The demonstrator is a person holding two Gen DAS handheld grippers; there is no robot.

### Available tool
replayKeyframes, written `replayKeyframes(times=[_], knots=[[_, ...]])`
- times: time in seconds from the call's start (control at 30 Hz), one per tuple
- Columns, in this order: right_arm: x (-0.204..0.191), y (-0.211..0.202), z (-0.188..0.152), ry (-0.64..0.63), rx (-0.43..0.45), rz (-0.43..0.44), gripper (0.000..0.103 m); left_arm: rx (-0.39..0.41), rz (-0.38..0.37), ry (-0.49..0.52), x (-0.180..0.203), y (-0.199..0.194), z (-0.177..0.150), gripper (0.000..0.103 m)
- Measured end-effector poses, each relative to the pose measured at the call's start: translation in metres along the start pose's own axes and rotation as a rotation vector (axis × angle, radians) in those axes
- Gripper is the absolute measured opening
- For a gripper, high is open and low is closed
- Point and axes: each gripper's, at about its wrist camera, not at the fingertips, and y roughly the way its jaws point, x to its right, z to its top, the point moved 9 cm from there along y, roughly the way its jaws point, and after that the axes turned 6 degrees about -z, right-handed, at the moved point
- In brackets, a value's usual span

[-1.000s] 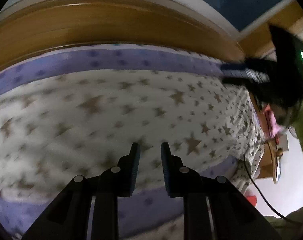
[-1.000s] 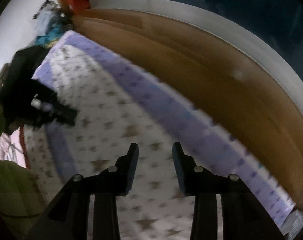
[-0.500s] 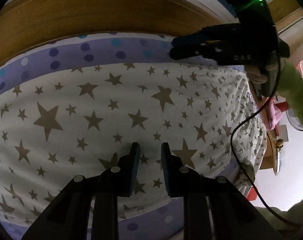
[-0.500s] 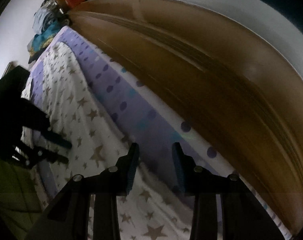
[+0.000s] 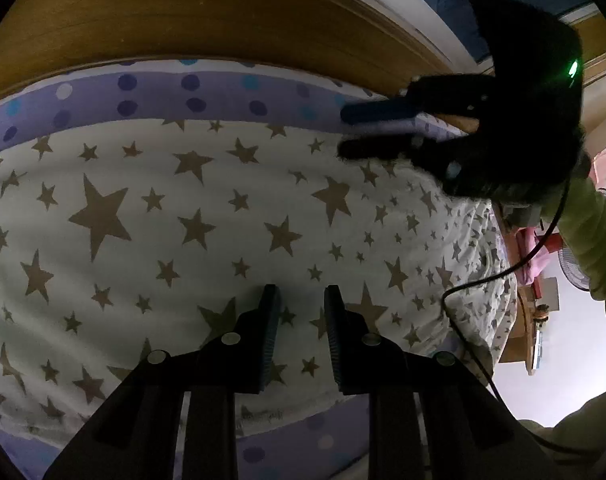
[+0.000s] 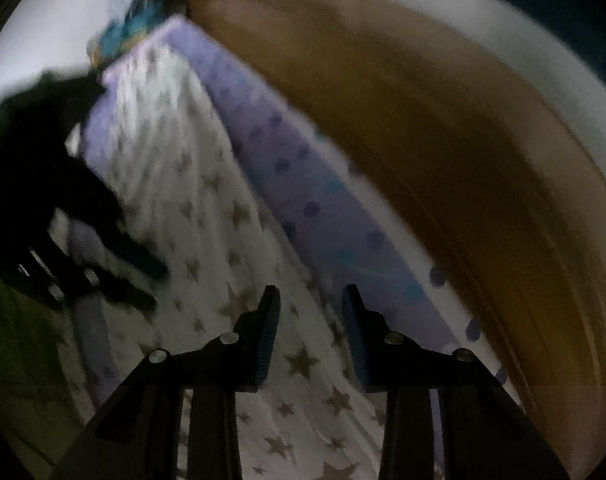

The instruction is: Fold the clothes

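Observation:
A white cloth printed with brown stars [image 5: 207, 208], edged by a purple dotted band [image 5: 191, 92], lies spread flat over a bed. My left gripper [image 5: 301, 300] hovers low over its near part, jaws a narrow gap apart with nothing between them. It also shows at the left of the right wrist view as a dark left gripper [image 6: 157, 288]. My right gripper [image 6: 309, 300] hangs over the seam between stars and purple band. Its jaws are closing with nothing between them. In the left wrist view the right gripper [image 5: 345, 133] points left above that far border.
A wooden board [image 5: 183, 12] runs along the far side of the bed below a blue wall. A heap of coloured clothes [image 6: 135, 28] lies at the far corner. A black cable [image 5: 503, 276] and a person's green sleeve [image 5: 595, 240] hang at the right.
The right gripper has dropped from above the wooden board to just over the purple border. Its own view has swung and blurred. The left gripper has sunk a little toward the cloth.

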Motion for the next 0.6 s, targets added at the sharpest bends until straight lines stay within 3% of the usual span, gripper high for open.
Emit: replayKeyframes(times=[0.07, 0.2, 0.37, 0.47, 0.6], knots=[[-0.001, -0.003, 0.005, 0.026, 0.014, 0.031, 0.02, 0.001, 0.002, -0.004, -0.001, -0.001, 0.0, 0.023], [-0.018, 0.008, -0.004, -0.046, 0.002, 0.011, 0.01, 0.048, 0.052, 0.017, 0.001, -0.009, 0.009, 0.023], [-0.037, 0.015, -0.024, -0.056, -0.014, 0.044, 0.009, 0.122, 0.116, 0.063, -0.007, -0.026, 0.037, 0.023], [-0.043, 0.018, -0.033, -0.054, -0.002, 0.023, 0.009, 0.172, 0.096, 0.069, -0.006, -0.028, 0.054, 0.023], [-0.04, 0.018, -0.036, -0.005, 0.027, 0.006, 0.01, 0.207, 0.011, 0.077, 0.001, -0.017, 0.072, 0.023]])
